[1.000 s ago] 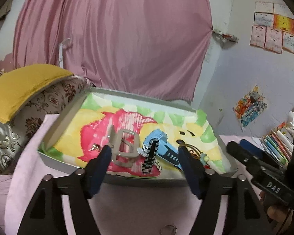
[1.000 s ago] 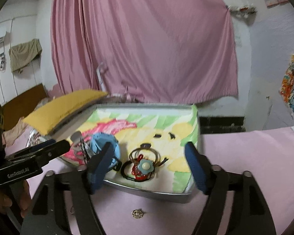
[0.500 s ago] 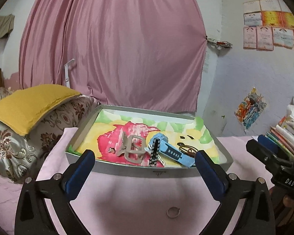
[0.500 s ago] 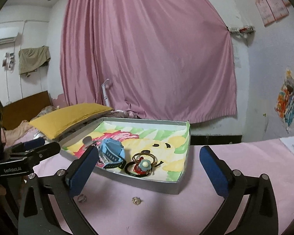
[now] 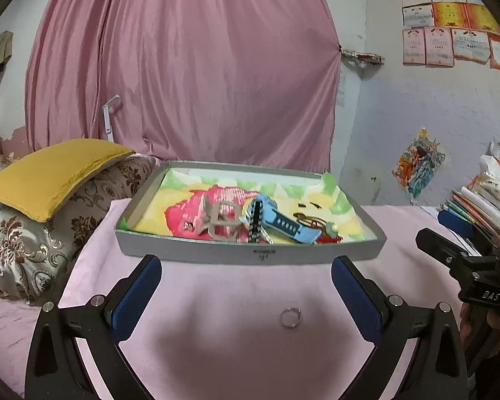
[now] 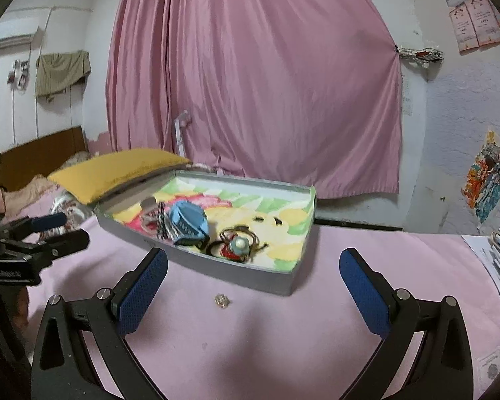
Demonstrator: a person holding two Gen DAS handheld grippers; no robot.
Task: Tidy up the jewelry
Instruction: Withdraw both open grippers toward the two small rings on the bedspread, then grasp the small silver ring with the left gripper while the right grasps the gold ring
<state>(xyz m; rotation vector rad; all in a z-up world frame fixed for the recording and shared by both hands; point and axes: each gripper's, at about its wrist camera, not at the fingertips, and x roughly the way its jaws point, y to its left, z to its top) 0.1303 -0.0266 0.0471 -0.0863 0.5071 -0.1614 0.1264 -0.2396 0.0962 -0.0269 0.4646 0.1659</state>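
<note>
A grey tray [image 5: 250,254] with a colourful cartoon lining sits on the pink cloth. Inside lie a grey clip [image 5: 221,220], a black-and-white striped piece [image 5: 256,221], a blue watch [image 5: 283,223] and a red-and-teal hair tie [image 6: 238,246]. A silver ring [image 5: 290,317] rests on the cloth between the tray and my left gripper [image 5: 245,295], which is open and holds nothing. A small gold piece [image 6: 222,301] lies on the cloth in front of my right gripper [image 6: 253,291], also open and holding nothing. Each gripper hangs short of the tray's near wall [image 6: 230,275].
A yellow cushion [image 5: 50,173] on a patterned pillow [image 5: 33,243] lies left of the tray. Books [image 5: 476,210] are stacked at the right edge. A pink curtain [image 5: 183,66] hangs behind. The other gripper shows at each view's side [image 5: 463,266] [image 6: 33,246].
Both grippers have opened wide and pulled back from over the tray to the cloth in front of it. The tray now lies beyond the fingertips, and the ring and gold piece show more.
</note>
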